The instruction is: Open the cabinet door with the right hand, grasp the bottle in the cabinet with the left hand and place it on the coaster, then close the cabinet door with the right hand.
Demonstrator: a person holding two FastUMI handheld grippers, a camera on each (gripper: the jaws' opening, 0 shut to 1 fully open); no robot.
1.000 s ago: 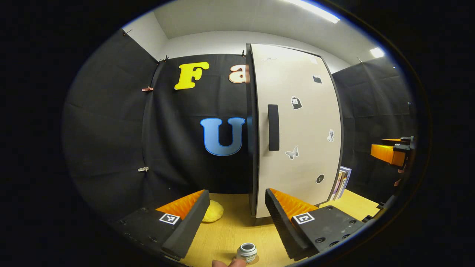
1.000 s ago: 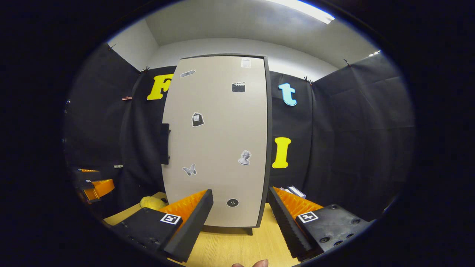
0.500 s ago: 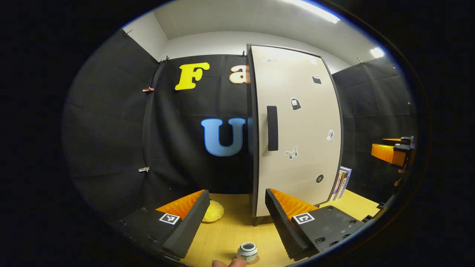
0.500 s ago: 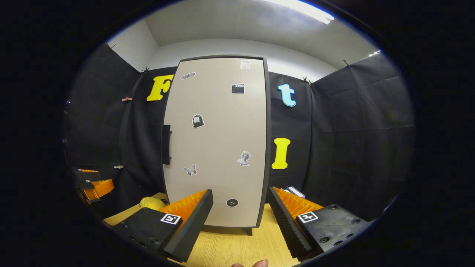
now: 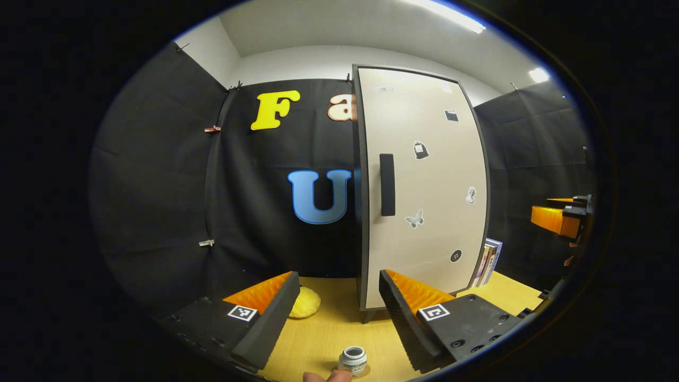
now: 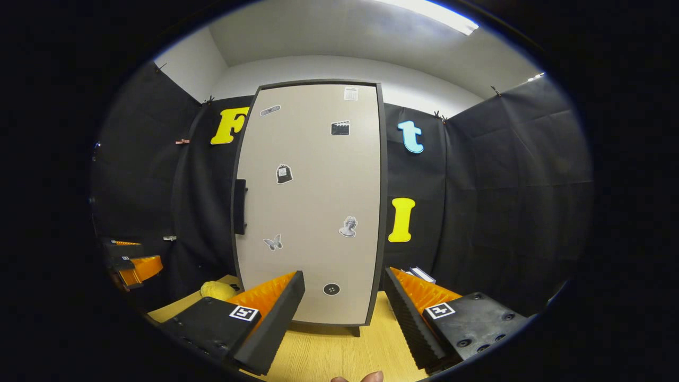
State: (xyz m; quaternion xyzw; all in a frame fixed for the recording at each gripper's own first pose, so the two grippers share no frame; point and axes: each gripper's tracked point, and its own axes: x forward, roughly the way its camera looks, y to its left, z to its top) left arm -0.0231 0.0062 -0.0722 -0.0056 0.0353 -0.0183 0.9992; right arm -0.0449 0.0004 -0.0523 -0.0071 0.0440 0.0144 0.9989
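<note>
Beige cabinet door shut, centre frame | bottle on coaster, bottom of left gripper view | left gripper and right gripper fingers spread, empty | risk: pulling back carelessly could clip the bottle over

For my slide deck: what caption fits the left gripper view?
Open left gripper above the bottle on its coaster, facing the closed cabinet door.

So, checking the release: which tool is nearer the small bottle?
Left. The bottle stands close below the open left tool, between its fingers; the right tool is off to the side, facing the cabinet door.
</note>
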